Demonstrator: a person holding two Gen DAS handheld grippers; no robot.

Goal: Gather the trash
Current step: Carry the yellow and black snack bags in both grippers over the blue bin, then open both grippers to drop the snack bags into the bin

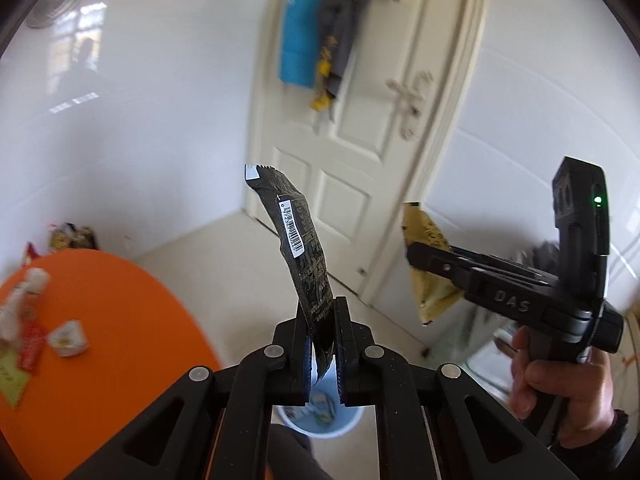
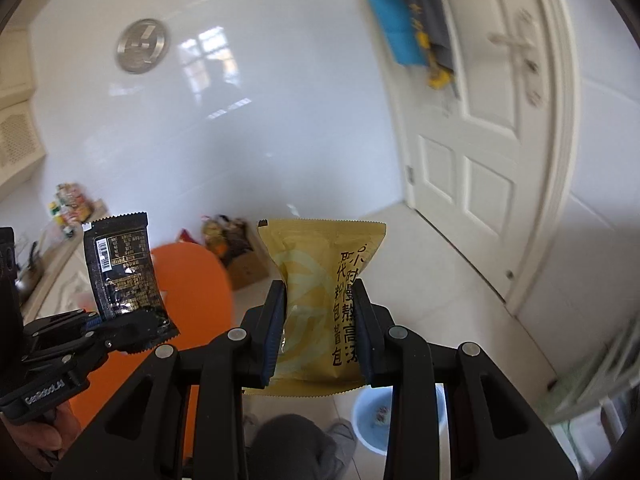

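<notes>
- While I held both grippers up over the floor, my left gripper (image 1: pixel 322 320) was clamped tight on a black sachet (image 1: pixel 298 240), the jaws all but closed on its lower end.
- That sachet stood up out of the jaws and leaned left at the top, its white barcode label facing the left wrist camera.
- My right gripper (image 2: pixel 320 320) pinched a yellow packet (image 2: pixel 316 300) at its middle, the jaws narrow and the pads pressing in on both sides so the packet bulged above and below them.
- The packet stood upright with black printed characters running down its right half.
- From the left wrist camera my right hand (image 1: pixel 560 380) showed at the right, wrapped round the gripper handle, with the yellow packet sticking out past the fingers.
- From the right wrist camera the left gripper showed at the left edge, the black sachet rising from it.
- A blue bin (image 1: pixel 320 420) sat on the floor below the left gripper, partly hidden by the jaws, with some wrappers already inside.
- In the right wrist view the bin lay below and just right of the yellow packet, behind the right finger.
- An orange table (image 1: pixel 120 320) lay to the left, with a few more wrappers (image 1: pixel 68 338) and scraps on its near-left part.
- A white door (image 1: pixel 360 140) stood at the far side, with blue, grey and yellow clothes (image 1: pixel 316 40) hanging on it.
- A box (image 2: pixel 244 264) of odds and ends sat on the floor beyond the table.
</notes>
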